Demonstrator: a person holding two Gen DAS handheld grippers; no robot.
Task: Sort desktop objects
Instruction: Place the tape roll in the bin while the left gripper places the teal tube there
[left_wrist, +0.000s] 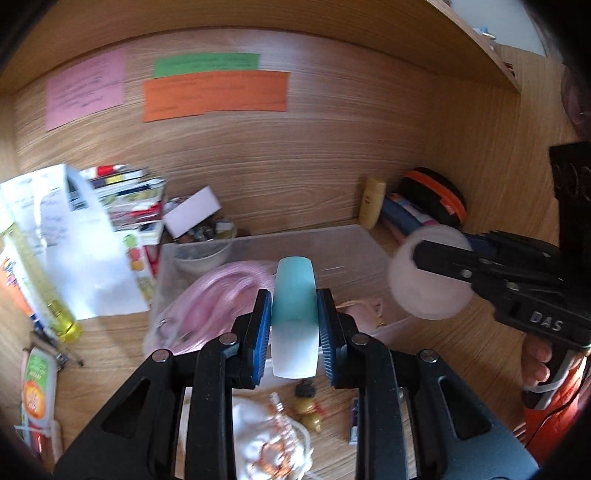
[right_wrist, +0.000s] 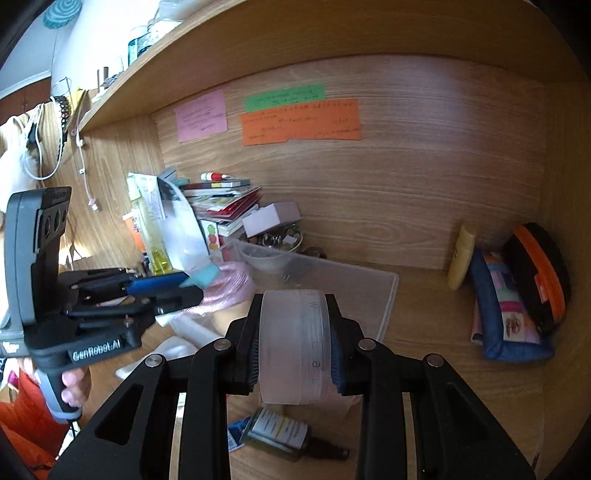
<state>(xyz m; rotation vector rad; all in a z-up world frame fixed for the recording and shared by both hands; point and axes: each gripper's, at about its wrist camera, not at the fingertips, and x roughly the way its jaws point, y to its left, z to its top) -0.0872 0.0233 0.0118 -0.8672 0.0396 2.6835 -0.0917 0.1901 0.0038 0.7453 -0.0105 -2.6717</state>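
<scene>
My left gripper (left_wrist: 294, 314) is shut on a teal-and-white bottle (left_wrist: 294, 306) and holds it above the near edge of a clear plastic bin (left_wrist: 288, 240). A pink coiled cable (left_wrist: 218, 295) lies in the bin. My right gripper (right_wrist: 295, 343) is shut on a frosted translucent round jar (right_wrist: 293, 343), held above the desk near the bin's right side (right_wrist: 388, 295). In the left wrist view the right gripper (left_wrist: 421, 258) and its jar (left_wrist: 432, 273) hover over the bin's right edge. In the right wrist view the left gripper (right_wrist: 192, 286) holds the teal bottle (right_wrist: 201, 277).
Books and papers (left_wrist: 92, 221) are stacked at the back left, with a yellow bottle (left_wrist: 55, 295). A cream tube (right_wrist: 461, 258), a blue pouch (right_wrist: 509, 317) and a black-orange case (right_wrist: 539, 273) lie at the right. A small dark bottle (right_wrist: 280, 432) and a white pouch (left_wrist: 269, 443) lie on the near desk.
</scene>
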